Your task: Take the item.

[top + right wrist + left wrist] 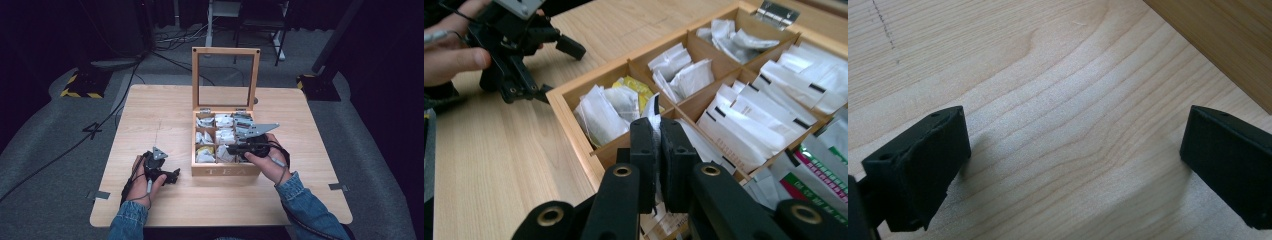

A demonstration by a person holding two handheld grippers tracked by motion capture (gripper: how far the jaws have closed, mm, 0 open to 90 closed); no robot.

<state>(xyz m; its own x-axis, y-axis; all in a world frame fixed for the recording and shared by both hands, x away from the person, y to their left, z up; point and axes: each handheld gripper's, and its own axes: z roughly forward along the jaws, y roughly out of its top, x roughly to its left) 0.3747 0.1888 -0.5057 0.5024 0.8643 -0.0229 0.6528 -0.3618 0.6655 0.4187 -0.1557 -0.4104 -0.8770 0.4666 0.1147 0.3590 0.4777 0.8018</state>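
Note:
A wooden tea box [225, 170] stands open on the table, its compartments packed with white sachets. My right gripper [235, 148] hovers over the box's front compartments. In the right gripper view its jaws [658, 131] are shut on a white tea sachet [653, 107], whose top edge sticks up between the pads above the box's front rim [574, 125]. My left gripper [174, 176] rests on the table just left of the box, open, with bare wood between its jaws [1073, 150]. The left gripper [556, 70] also appears in the right gripper view, held by a hand.
The box's glass-paned lid [225, 52] stands upright at the back. A corner of the box's wall [1228, 45] lies just beyond the left jaws. Bare tabletop [150, 115] stretches to the left and front of the box. The floor around holds cables and stand bases.

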